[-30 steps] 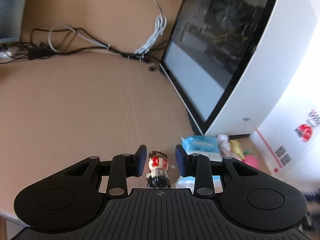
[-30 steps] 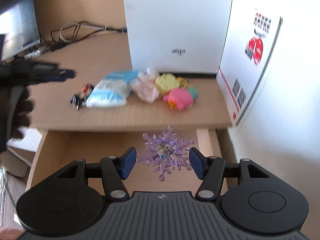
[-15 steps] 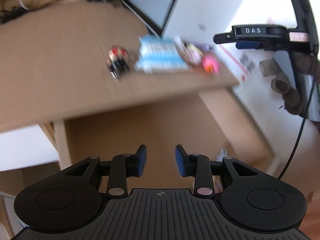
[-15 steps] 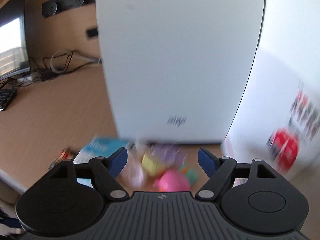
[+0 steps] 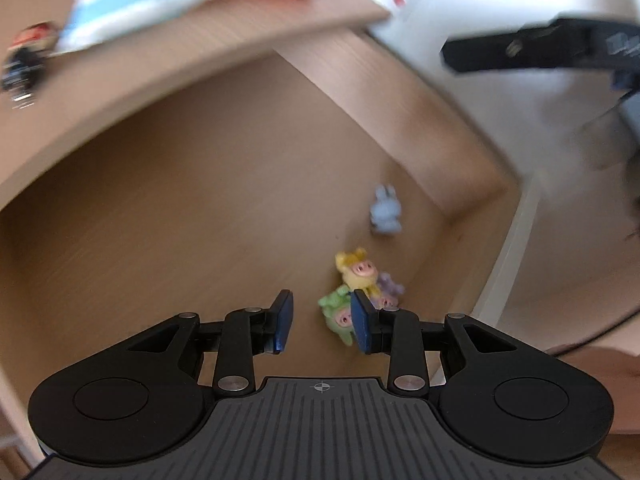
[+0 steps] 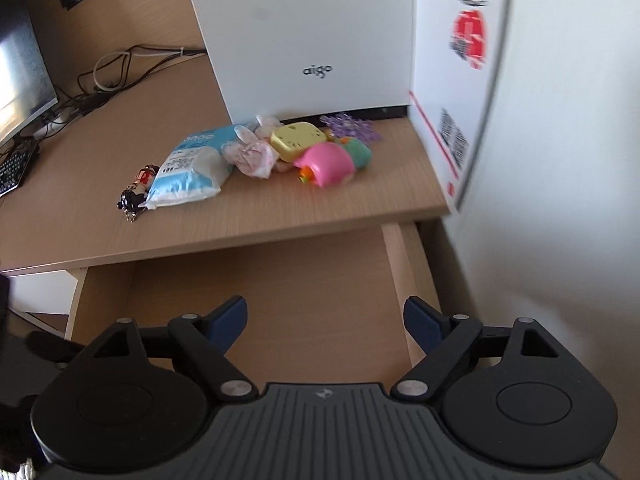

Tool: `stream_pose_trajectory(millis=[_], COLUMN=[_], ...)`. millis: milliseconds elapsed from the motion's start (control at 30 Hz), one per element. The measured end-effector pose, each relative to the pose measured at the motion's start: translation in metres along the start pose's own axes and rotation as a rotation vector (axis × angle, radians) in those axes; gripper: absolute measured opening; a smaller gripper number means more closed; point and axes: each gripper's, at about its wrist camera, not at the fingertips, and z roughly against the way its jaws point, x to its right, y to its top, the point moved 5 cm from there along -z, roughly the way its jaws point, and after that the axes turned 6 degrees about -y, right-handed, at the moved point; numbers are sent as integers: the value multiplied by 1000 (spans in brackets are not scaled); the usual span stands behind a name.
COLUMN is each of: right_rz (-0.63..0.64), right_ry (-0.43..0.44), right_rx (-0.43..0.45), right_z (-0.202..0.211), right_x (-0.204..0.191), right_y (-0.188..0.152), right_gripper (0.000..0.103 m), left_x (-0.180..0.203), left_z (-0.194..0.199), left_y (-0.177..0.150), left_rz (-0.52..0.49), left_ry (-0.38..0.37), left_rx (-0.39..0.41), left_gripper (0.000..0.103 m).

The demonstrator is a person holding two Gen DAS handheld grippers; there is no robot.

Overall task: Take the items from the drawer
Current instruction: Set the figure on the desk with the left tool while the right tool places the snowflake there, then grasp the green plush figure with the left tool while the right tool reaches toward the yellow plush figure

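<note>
Over the open drawer (image 5: 224,184), the left gripper (image 5: 322,328) pointed steeply down with its blue pads part-open and nothing pressed between them; a second before it had hung above the desk top around a small red-and-black figurine (image 5: 24,60), which now lay on the desk at the drawer's far edge. The left wrist view alone showed what remained in the drawer: a green pig toy (image 5: 338,314) just past the gripper's right pad, a yellow pig toy (image 5: 358,272) touching it, a purple pig toy (image 5: 386,290) tucked behind both, and a pale blue rabbit toy (image 5: 385,212) a little apart, nearer the drawer's right corner. It also caught the other gripper's black body as a blur at the upper right. The right gripper (image 6: 324,320) had just been opening its jaws, which stood wide with only bare drawer floor between them; a second earlier a purple snowflake ornament (image 6: 352,128) had sat between those pads, and it now rested on the desk (image 6: 100,184) against the white aigo box (image 6: 304,32). Only the right wrist view showed the row on the desk sharply, running left from the snowflake: a teal toy (image 6: 358,152), a pink toy (image 6: 326,164), a yellow toy (image 6: 298,140), a pale pink bunny toy (image 6: 252,152), a blue-and-white tissue pack (image 6: 192,168), and the figurine. A monitor (image 6: 20,64) and cables (image 6: 116,68) stood well behind them.
</note>
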Motion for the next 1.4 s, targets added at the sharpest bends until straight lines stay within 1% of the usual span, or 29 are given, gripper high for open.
stream_pose_trajectory(millis=[133,267,333,500,567,600,633,700,767,833,900,967,1033,1133,1233,1300,1367,1400], right_rz=[-35,-71,-78,-95,-102,-65,-67,-66,-56,-46,-45,-49,-49,-37,-20,-15,-33,-47], right_ry=[-31,-64,-76,-90,-89,-56,-54,-53,-49,-51,-53,-50,-44,-18,27,78,158,205], right_rx=[-7,-30,-38,-53,-58,-67,-71,-77,-80,-80,-81,-85,-95,-127,-181,-236,-322,-375], right_z=[11,17,19,20,19,17,16,14,13,13,12,11,7,-4,-21,-37,-56,-67], right_x=[9,18,21,27,28,26,26,25,24,23,24,26,26,22,13,5,-5,-11], right_y=[-15,-30,-37,-50,-52,-54,-54,-56,-55,-55,-54,-53,-51,-51,-54,-58,-63,-67], right_gripper=[88,89,89,90,90,90,90,90,90,90,91,91,91,91,91,90,83,74], left_x=[6,-3,-6,-5,-6,-6,-6,-2,2,3,5,8,7,-3,-12,-23,-33,-37], left_z=[-28,-50,-54,-59,-63,-66,-69,-76,-79,-80,-83,-84,-80,-55,-22,1,21,32], left_y=[9,14,12,1,-1,0,0,2,6,7,7,8,7,7,-1,-10,-15,-19], left_rz=[-9,133,178,163,197,218,233,233,226,221,217,195,201,226,248,306,369,400], left_ry=[-29,-37,-32,21,13,8,6,4,20,35,48,51,35,9,21,29,45,58], left_rx=[-70,-132,-152,-217,-215,-212,-209,-212,-218,-221,-216,-217,-200,-148,-74,-23,31,61], left_gripper=[35,34,34,34,34,34,35,38,39,37,30,29,29,29,29,29,29,29])
